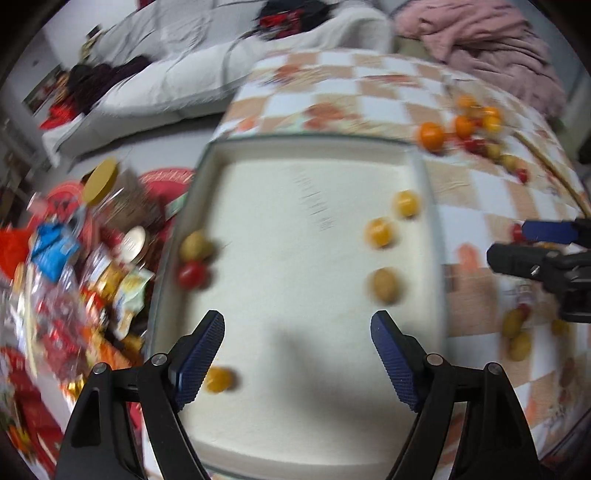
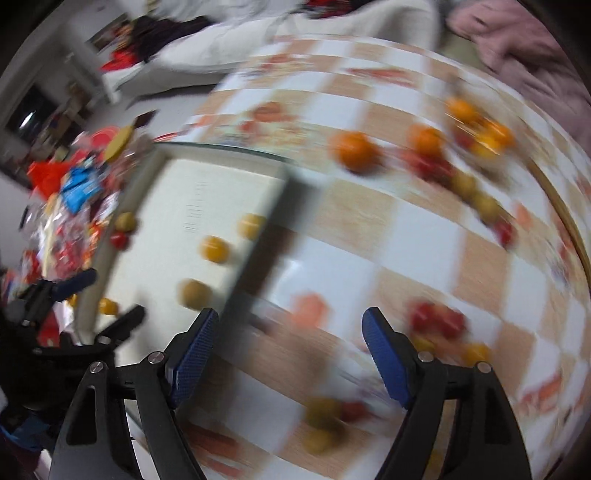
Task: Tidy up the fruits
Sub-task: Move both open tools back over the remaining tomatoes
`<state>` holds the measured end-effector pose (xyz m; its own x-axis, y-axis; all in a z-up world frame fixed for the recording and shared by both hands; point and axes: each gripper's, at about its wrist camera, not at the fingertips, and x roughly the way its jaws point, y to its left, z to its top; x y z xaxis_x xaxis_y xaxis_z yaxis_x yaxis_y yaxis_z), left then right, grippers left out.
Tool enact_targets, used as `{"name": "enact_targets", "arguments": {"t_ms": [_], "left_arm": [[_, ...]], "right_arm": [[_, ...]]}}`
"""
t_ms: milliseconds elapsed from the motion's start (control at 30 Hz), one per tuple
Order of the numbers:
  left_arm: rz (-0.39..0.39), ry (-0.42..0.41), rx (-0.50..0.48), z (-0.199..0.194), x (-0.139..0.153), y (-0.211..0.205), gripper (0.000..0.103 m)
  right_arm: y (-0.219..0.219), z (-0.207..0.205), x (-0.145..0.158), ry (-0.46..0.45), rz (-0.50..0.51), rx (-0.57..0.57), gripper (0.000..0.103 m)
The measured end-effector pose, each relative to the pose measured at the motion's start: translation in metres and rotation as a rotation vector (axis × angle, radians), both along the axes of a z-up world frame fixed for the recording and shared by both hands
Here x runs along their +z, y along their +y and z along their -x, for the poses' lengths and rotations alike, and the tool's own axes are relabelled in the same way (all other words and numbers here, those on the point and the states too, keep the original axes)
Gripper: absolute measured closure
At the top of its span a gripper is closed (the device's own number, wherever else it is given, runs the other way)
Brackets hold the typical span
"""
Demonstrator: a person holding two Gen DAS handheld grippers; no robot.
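Observation:
A white tray (image 1: 258, 177) lies on a checked tablecloth and holds several small fruits: yellow ones (image 1: 378, 232), a tan one (image 1: 386, 285), a red one (image 1: 191, 275). My left gripper (image 1: 297, 356) is open and empty above the tray's near part. My right gripper (image 2: 288, 356) is open and empty over the cloth right of the tray (image 2: 155, 206); it also shows in the left wrist view (image 1: 532, 243). Loose fruits lie on the cloth: an orange (image 2: 356, 149), red ones (image 2: 437, 319), yellow ones (image 2: 323, 411). The right wrist view is blurred.
A heap of snack packets and jars (image 1: 74, 258) lies left of the tray. A white sofa (image 1: 166, 74) and a pink blanket (image 1: 480, 33) stand behind the table. More oranges and small fruits (image 1: 476, 125) lie at the far right of the cloth.

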<state>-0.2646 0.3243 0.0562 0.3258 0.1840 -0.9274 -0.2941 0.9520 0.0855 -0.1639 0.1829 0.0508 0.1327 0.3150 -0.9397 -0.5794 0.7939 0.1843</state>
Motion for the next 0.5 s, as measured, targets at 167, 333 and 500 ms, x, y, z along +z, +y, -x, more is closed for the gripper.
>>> {"name": "enact_targets", "arguments": {"t_ms": [167, 333, 500], "left_arm": [[0.050, -0.027, -0.141, -0.032, 0.010, -0.047, 0.021], [0.068, -0.039, -0.253, -0.068, 0.005, -0.088, 0.021], [0.075, -0.025, -0.360, -0.103, -0.015, -0.120, 0.021]], "right_arm": [[-0.071, -0.005, -0.013, 0.036, 0.069, -0.163, 0.020], [-0.123, -0.005, -0.026, 0.067, 0.124, -0.288, 0.020], [-0.145, -0.004, -0.030, 0.081, 0.121, -0.340, 0.020]]}}
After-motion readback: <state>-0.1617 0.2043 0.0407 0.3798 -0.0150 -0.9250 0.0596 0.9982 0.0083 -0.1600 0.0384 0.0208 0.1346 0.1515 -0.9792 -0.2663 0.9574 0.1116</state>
